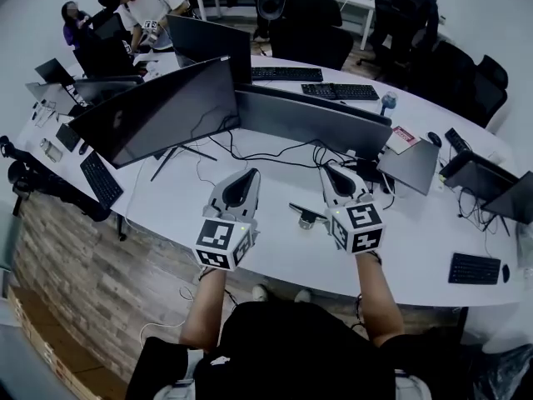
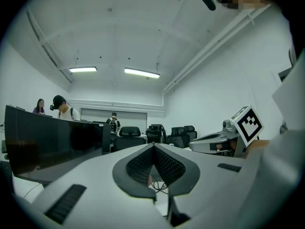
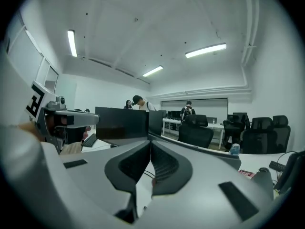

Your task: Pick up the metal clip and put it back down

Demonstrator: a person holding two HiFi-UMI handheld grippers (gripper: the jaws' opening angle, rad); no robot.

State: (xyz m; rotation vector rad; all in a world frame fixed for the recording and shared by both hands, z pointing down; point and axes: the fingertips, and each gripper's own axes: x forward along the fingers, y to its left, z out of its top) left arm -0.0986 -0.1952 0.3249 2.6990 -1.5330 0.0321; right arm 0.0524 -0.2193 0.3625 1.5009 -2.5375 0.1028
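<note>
The metal clip (image 1: 306, 216) is a small dark piece lying on the white table (image 1: 275, 252), between my two grippers and nearer the right one. Neither gripper touches it. My left gripper (image 1: 247, 174) is held above the table to the clip's left; in the left gripper view its jaws (image 2: 153, 147) meet at the tips with nothing between them. My right gripper (image 1: 333, 168) hovers just right of the clip, and its jaws (image 3: 150, 143) are also shut and empty. Both point level toward the monitors, and neither gripper view shows the clip.
Large dark monitors (image 1: 166, 111) stand just beyond the grippers, with black cables (image 1: 275, 152) trailing on the table behind them. A closed laptop (image 1: 410, 167) lies at the right and keyboards (image 1: 475, 268) at the edges. Office chairs (image 1: 312, 23) and people (image 1: 146, 7) are farther back.
</note>
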